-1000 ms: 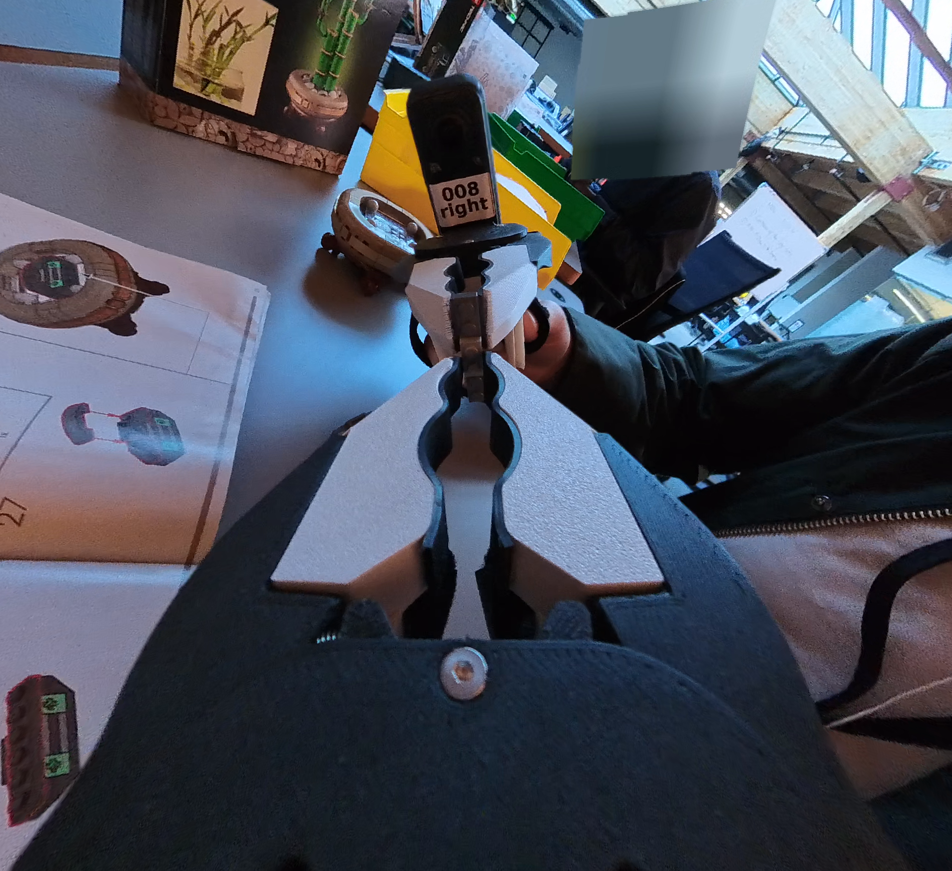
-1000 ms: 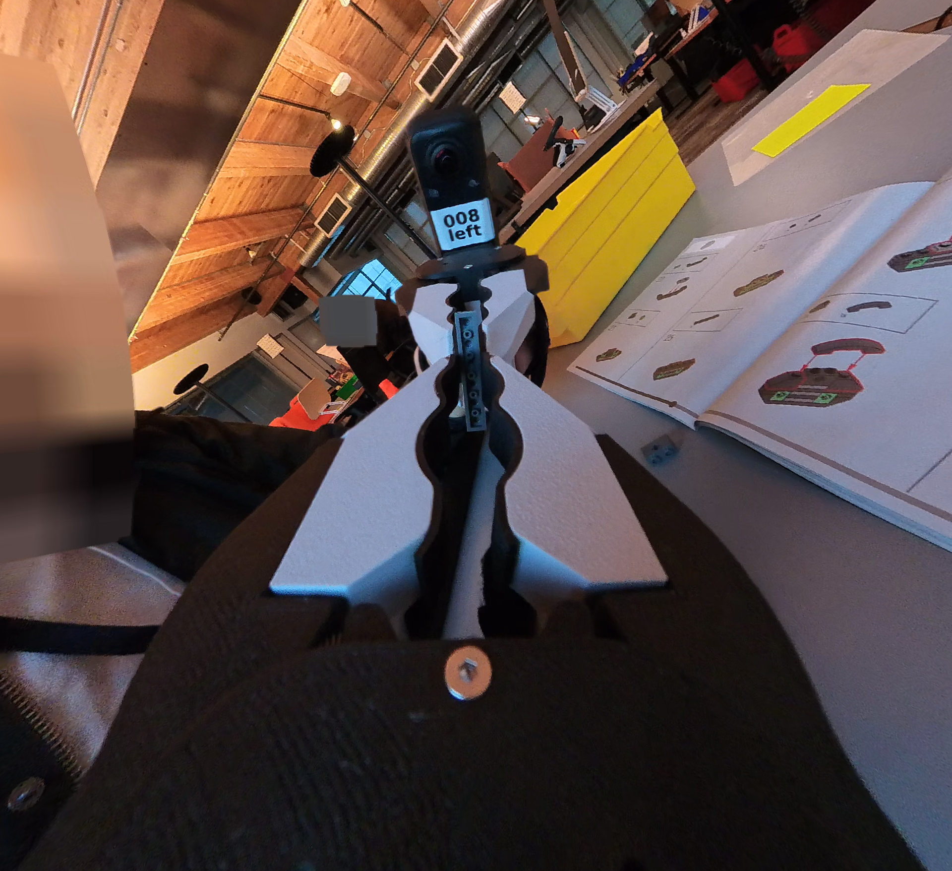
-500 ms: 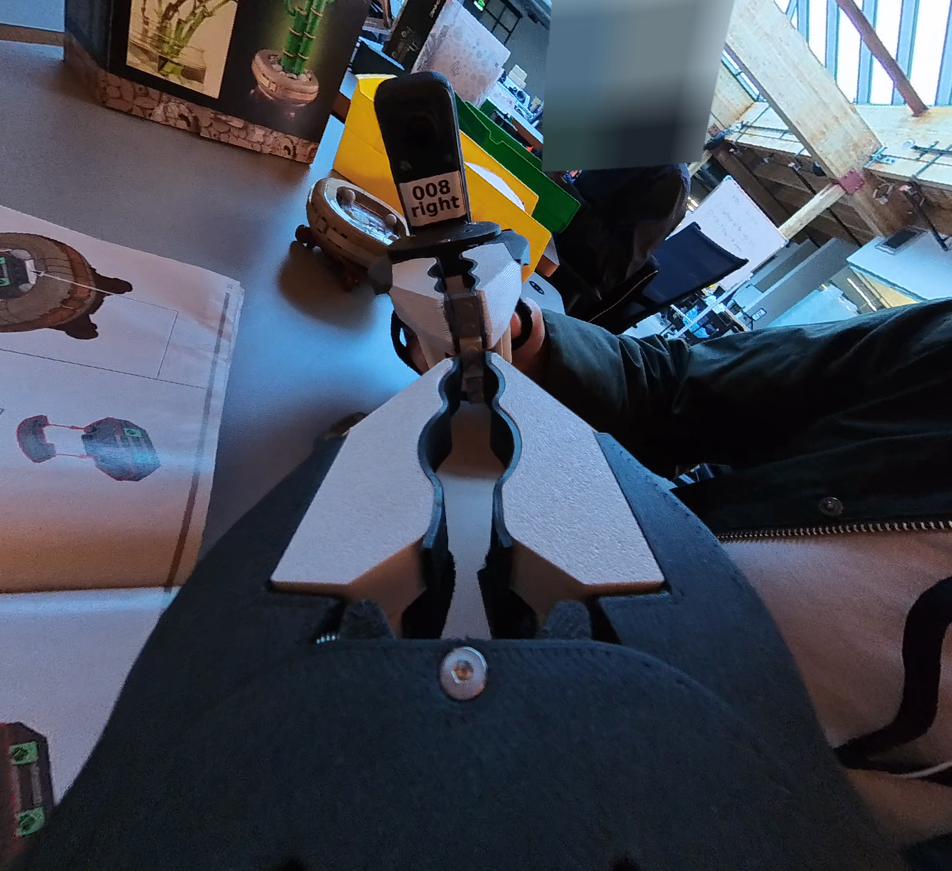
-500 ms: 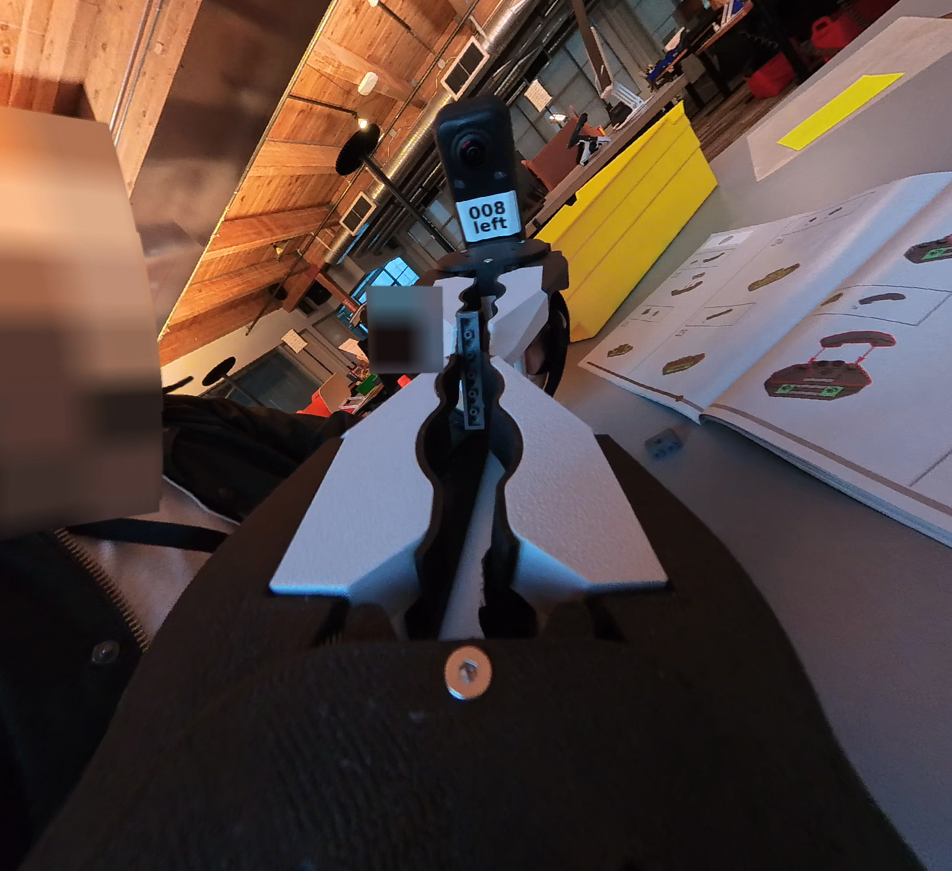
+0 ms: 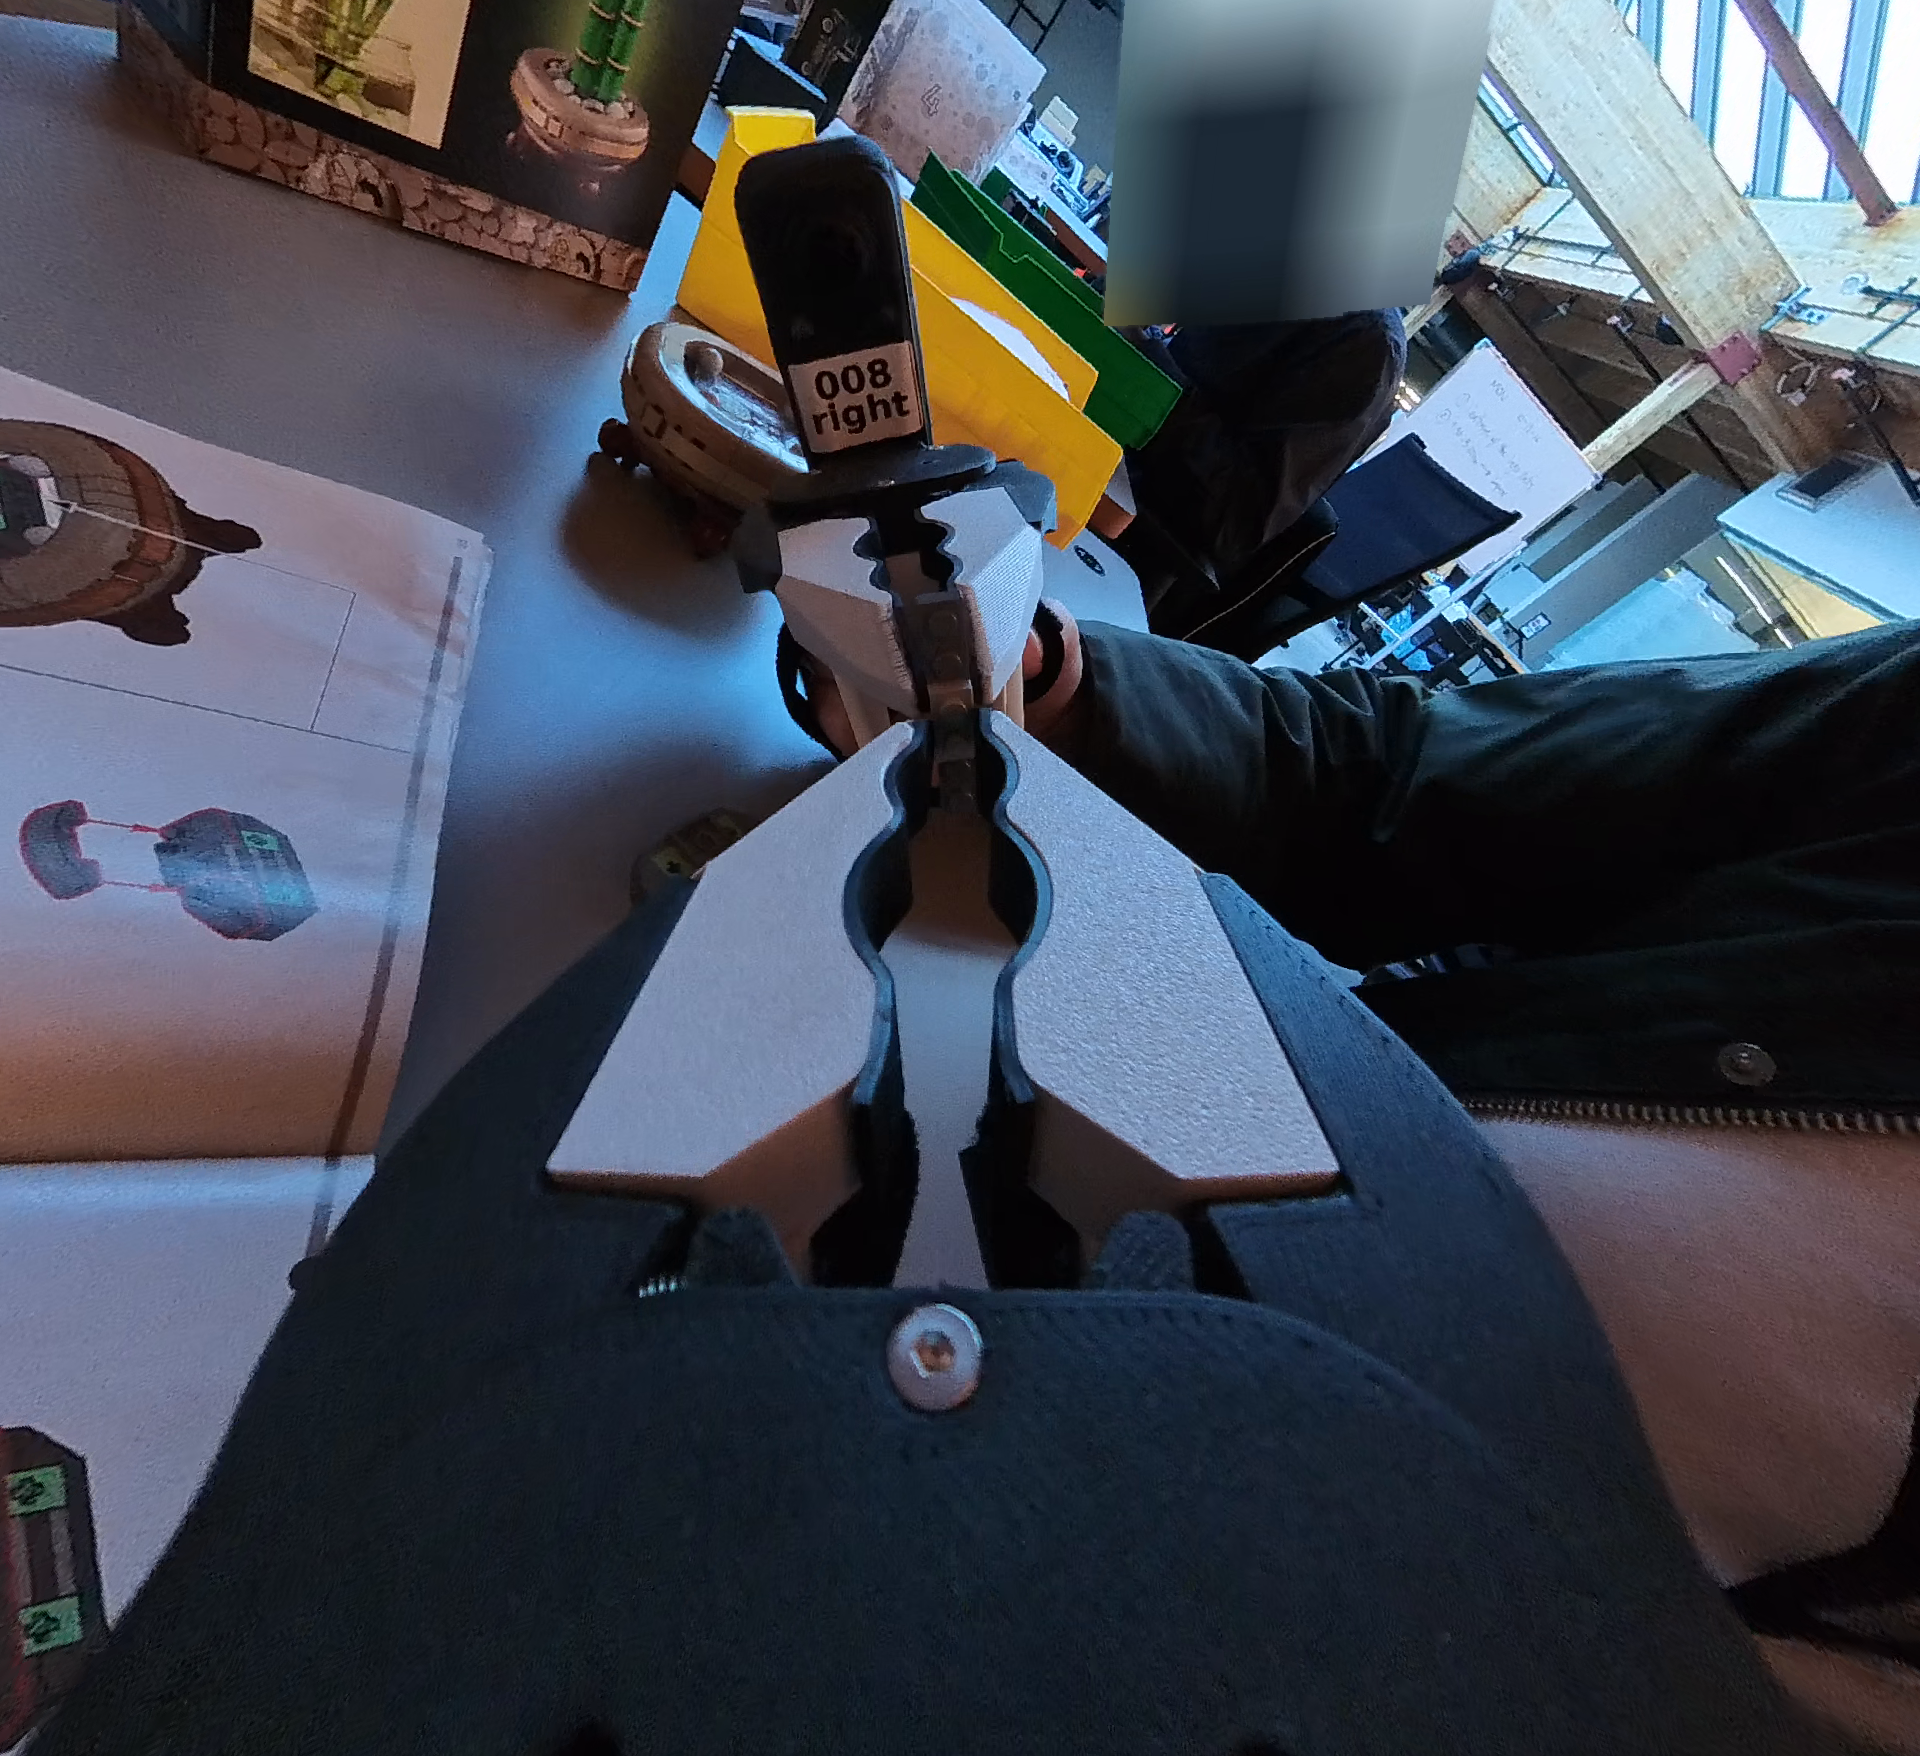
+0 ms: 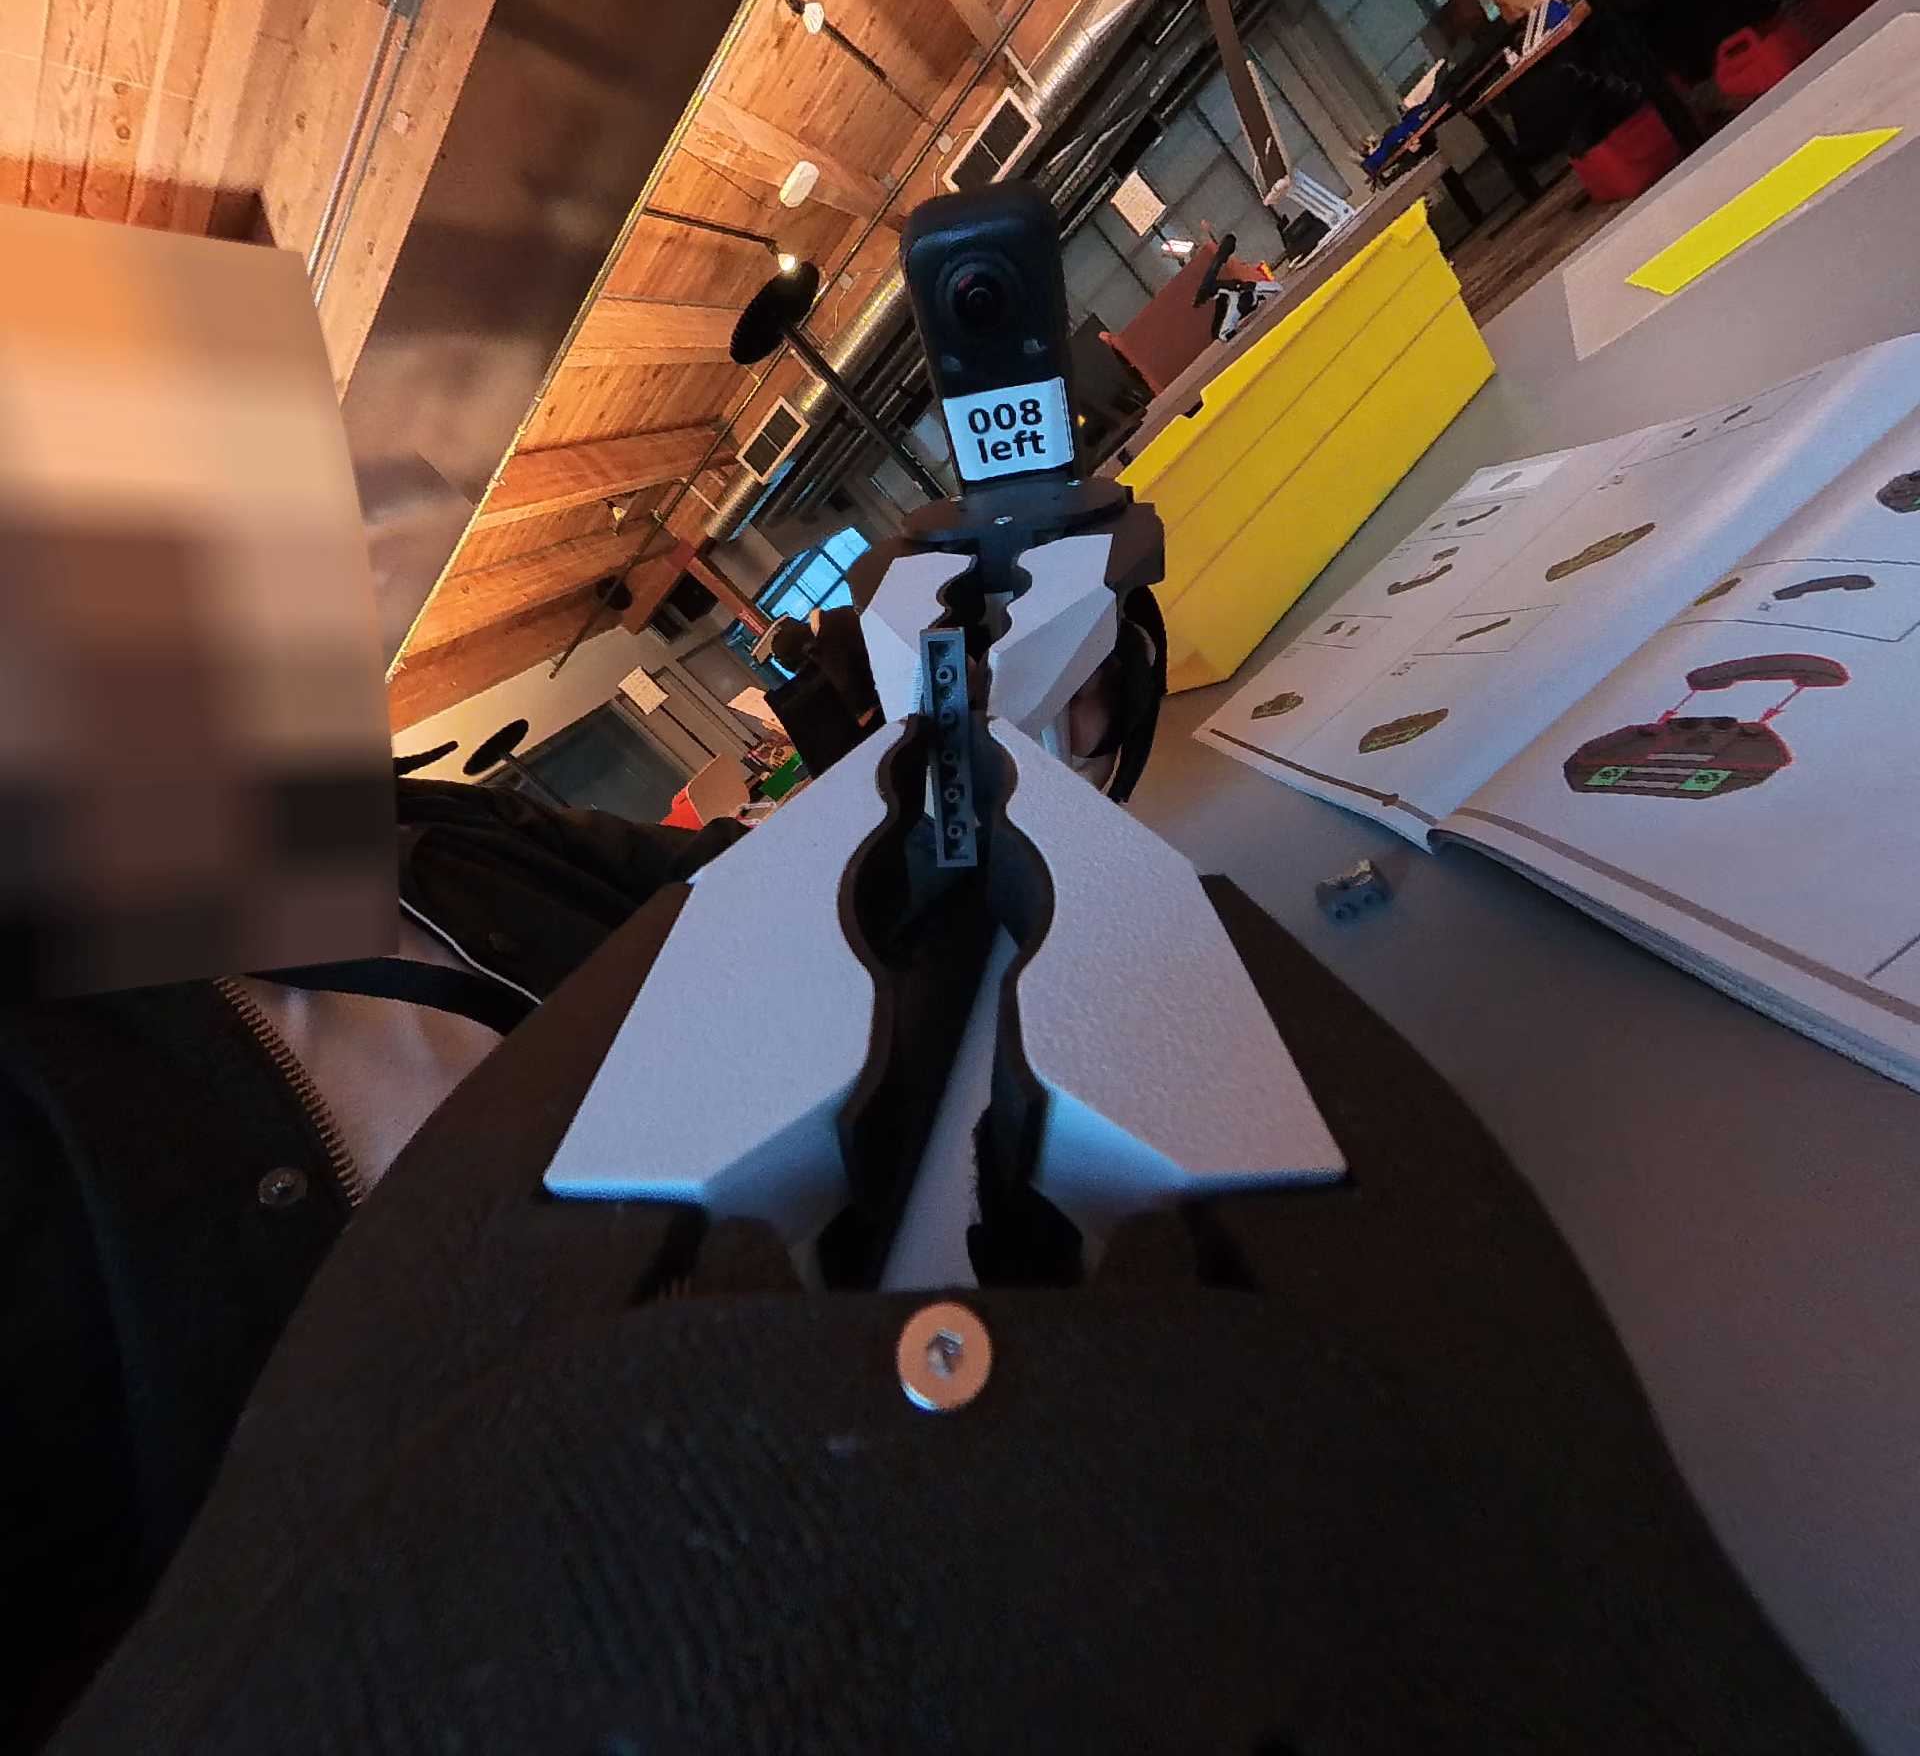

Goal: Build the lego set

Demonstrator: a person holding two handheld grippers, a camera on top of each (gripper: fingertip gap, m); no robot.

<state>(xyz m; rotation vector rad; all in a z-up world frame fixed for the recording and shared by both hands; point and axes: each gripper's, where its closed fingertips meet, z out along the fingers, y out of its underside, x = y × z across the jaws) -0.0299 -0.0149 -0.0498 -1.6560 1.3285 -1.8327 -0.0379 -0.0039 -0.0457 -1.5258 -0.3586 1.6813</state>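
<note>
Claws first: we have our left claw (image 5: 951,750) and right claw (image 6: 951,771) tip to tip above the table (image 5: 312,304), both pinched closed on 1 long grey plate (image 6: 954,750), which spans between them. Farther out sit the round brown base (image 5: 707,423), partly built, the open instruction booklet (image 6: 1558,719), a loose grey piece (image 6: 1354,887) and the set's box (image 5: 416,13). We judge most of the build is left. Whether 2 parts meet inside the tips is hidden.
</note>
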